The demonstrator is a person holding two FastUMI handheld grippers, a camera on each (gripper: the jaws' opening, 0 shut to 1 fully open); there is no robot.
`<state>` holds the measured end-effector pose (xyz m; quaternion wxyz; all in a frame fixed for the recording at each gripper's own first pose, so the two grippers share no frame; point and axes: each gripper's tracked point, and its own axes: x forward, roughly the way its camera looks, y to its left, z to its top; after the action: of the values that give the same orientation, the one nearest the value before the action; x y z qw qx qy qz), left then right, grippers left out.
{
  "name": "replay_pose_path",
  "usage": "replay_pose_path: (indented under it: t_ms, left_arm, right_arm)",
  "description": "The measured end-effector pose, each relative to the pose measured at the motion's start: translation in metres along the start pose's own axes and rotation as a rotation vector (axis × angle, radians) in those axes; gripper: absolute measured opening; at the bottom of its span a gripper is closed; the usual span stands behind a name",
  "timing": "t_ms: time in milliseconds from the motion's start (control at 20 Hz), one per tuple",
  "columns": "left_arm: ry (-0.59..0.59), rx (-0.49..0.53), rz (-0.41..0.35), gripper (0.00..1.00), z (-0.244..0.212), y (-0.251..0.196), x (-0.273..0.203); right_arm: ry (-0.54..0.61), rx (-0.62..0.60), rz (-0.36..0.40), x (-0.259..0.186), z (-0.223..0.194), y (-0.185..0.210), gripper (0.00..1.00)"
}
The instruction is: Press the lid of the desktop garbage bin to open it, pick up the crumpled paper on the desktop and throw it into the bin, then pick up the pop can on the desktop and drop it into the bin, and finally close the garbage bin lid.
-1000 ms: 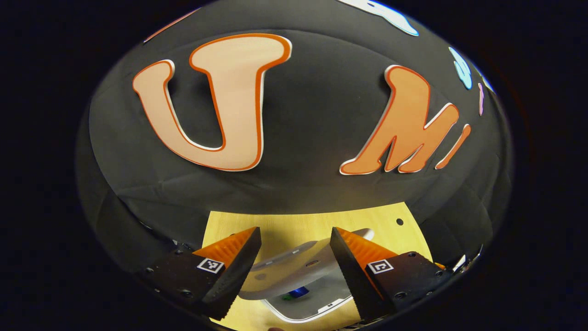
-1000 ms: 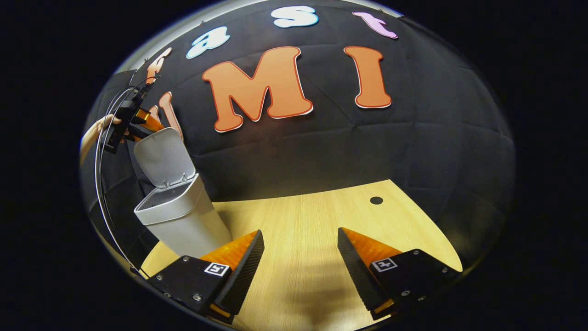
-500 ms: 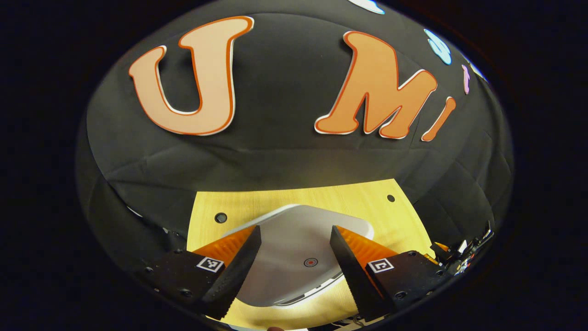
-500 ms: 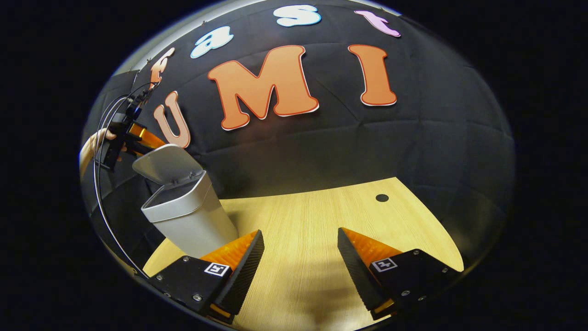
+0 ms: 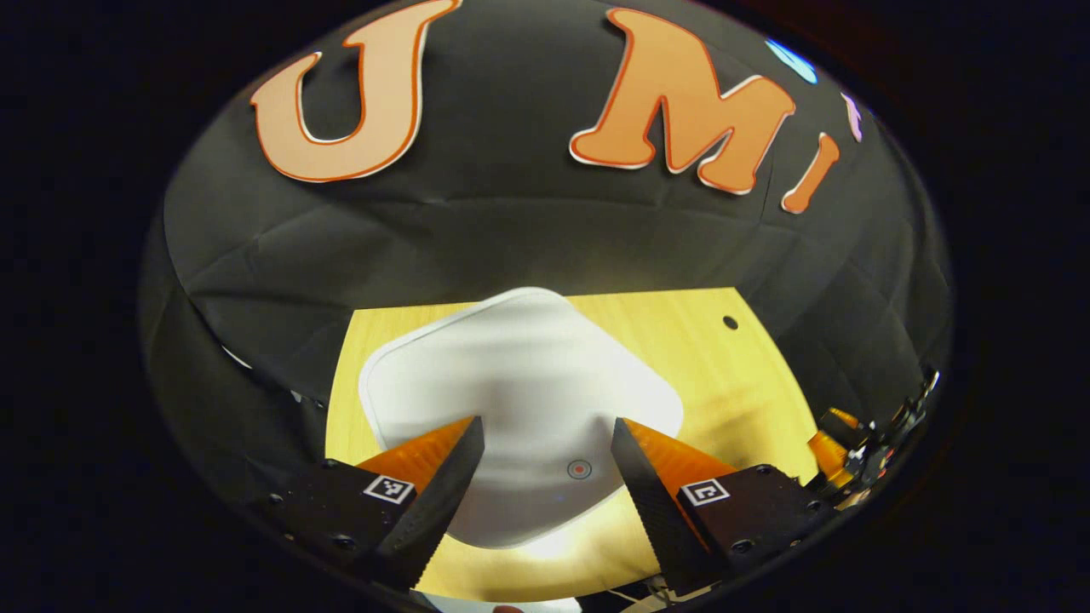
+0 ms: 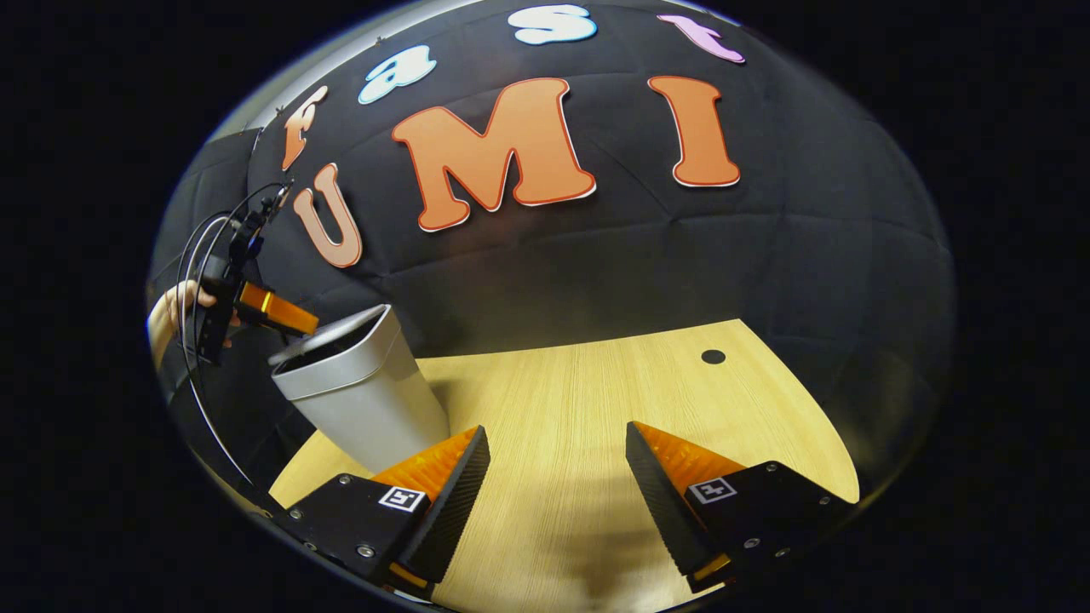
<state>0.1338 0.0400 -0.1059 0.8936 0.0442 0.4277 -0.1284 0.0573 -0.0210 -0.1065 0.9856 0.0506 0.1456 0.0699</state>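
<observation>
Black cloth walls the booth behind a pale wooden desktop (image 6: 579, 400) with fine straight grain and a small dark round hole (image 6: 713, 357) near its far right corner.

Right gripper view, left to right: at the far left edge a hand (image 6: 174, 308) holds the left gripper (image 6: 281, 317), cables looping above and below it. Its fingers reach toward the top of the garbage bin (image 6: 366, 400); whether they touch the lid from this angle, cannot tell. Bin: silver-grey, smooth, tapering narrower toward the base, standing on the desktop's left part and looking tilted by the lens. A thin dark gap shows between lid and rim on the near side, so the lid looks nearly down, not fully seated. Right of the bin, bare wood. In the foreground the right gripper (image 6: 558, 477) hangs over the desktop with its fingers spread wide, nothing between them.

Left gripper view, left to right: the lid (image 5: 519, 400) seen from above, a rounded square, off-white, slightly motion-blurred, with a small red-ringed dot (image 5: 579, 469) near its close edge. The left gripper (image 5: 547, 464) sits just over that near edge, fingers wide apart, gripping nothing; contact cannot be told. At the far right edge, part of the right gripper (image 5: 843, 447) shows low over the wood.
</observation>
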Motion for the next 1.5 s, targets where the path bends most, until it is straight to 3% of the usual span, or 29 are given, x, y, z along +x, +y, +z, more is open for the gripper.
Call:
replay_pose_path:
  t_ms: [100,200,250,600,900,1050,1100,1500]
  left_arm:
    - [-0.060,0.047,0.034,1.00,0.008,0.001,-0.001]
    - [-0.020,0.060,0.045,0.96,-0.001,-0.003,0.001]
    - [-0.045,0.074,0.048,0.99,0.004,-0.002,0.005]
    - [-0.086,0.047,0.047,0.99,0.003,0.000,0.000]
    - [-0.145,-0.009,0.071,0.97,0.009,0.004,-0.002]
    - [-0.190,0.035,0.079,0.97,0.018,0.003,-0.007]
    - [-0.211,0.049,0.078,0.97,0.021,0.000,-0.009]
    - [-0.408,0.062,0.019,0.97,0.046,-0.007,-0.052]
  right_arm:
    - [0.003,0.009,0.004,0.000,0.000,-0.002,0.96]
    - [0.003,0.017,0.006,0.000,-0.001,-0.005,0.96]
    - [0.004,0.020,0.004,-0.001,-0.002,-0.006,0.96]
    - [0.009,0.021,0.004,-0.003,-0.005,-0.010,0.96]
    - [-0.043,-0.016,-0.005,-0.008,0.019,-0.005,0.96]
    - [-0.070,-0.028,-0.013,-0.008,0.035,-0.005,0.96]
    - [-0.080,-0.031,-0.015,-0.008,0.040,-0.004,1.00]
    - [-0.177,-0.074,-0.031,-0.011,0.088,0.003,0.96]
